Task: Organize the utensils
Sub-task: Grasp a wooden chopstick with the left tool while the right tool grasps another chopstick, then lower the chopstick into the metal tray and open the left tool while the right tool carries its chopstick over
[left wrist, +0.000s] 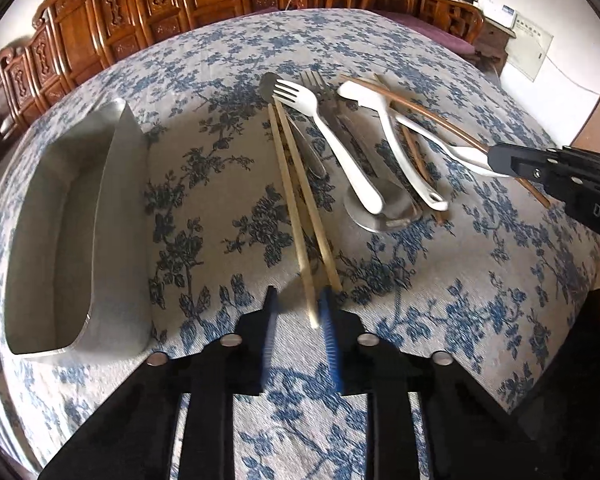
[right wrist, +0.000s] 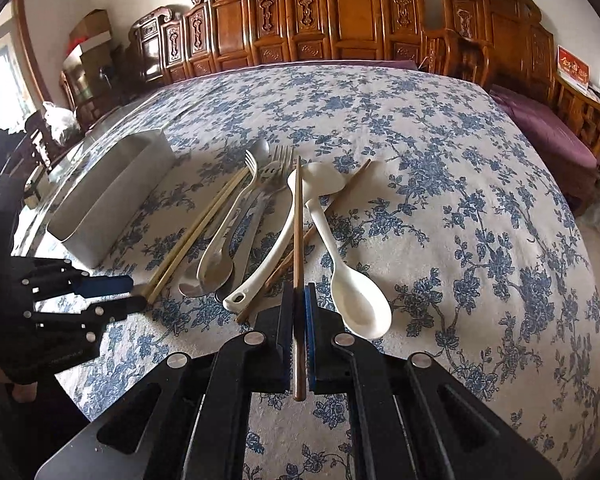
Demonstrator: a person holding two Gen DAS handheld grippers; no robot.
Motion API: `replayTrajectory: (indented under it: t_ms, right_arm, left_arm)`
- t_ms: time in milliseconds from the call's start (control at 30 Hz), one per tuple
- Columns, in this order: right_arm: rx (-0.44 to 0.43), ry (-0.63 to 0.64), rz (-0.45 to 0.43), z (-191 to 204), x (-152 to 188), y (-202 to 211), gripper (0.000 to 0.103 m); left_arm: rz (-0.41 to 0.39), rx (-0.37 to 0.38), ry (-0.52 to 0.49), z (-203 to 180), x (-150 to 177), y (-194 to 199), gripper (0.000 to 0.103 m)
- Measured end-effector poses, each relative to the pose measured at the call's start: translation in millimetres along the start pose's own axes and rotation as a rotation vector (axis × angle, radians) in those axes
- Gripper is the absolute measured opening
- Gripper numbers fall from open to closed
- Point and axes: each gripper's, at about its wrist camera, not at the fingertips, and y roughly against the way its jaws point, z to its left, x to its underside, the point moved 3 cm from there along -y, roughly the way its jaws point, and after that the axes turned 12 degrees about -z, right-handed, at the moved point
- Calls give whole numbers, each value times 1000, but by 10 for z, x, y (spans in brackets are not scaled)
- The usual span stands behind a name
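A pile of utensils lies on the floral tablecloth: two pale chopsticks [left wrist: 300, 208], a white fork [left wrist: 332, 144], metal forks and a metal spoon [left wrist: 384, 216], white spoons [right wrist: 356, 300] and brown chopsticks. My left gripper [left wrist: 298, 300] is open, its blue pads either side of the near ends of the pale chopsticks [right wrist: 188, 240]. My right gripper [right wrist: 299, 292] is shut on a dark brown chopstick [right wrist: 298, 220], which points away over the pile; it shows in the left wrist view [left wrist: 496, 156] too. A white rectangular holder [left wrist: 72, 232] stands at the left.
The holder also shows in the right wrist view [right wrist: 112, 196]. Carved wooden chairs [right wrist: 340, 12] line the far side of the table. A purple cushioned bench [right wrist: 548, 132] is at the right. Boxes [right wrist: 92, 36] stand at the far left.
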Motion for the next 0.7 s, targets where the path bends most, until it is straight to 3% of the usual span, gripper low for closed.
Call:
replayTrajectory:
  t_ms: [67,233,700]
  right_arm:
    - [0,5,-2,20,3,-15,6]
    - [4,8,-5,59,22,-6,6]
    - [2,42,-56,307,-129,206,6]
  left_arm:
    - [-3,-14,-1,8,-29,-23,5]
    - [-5,-33,14,35,-47,-30,4]
    - [-104,-67,65,316,-177,505,4]
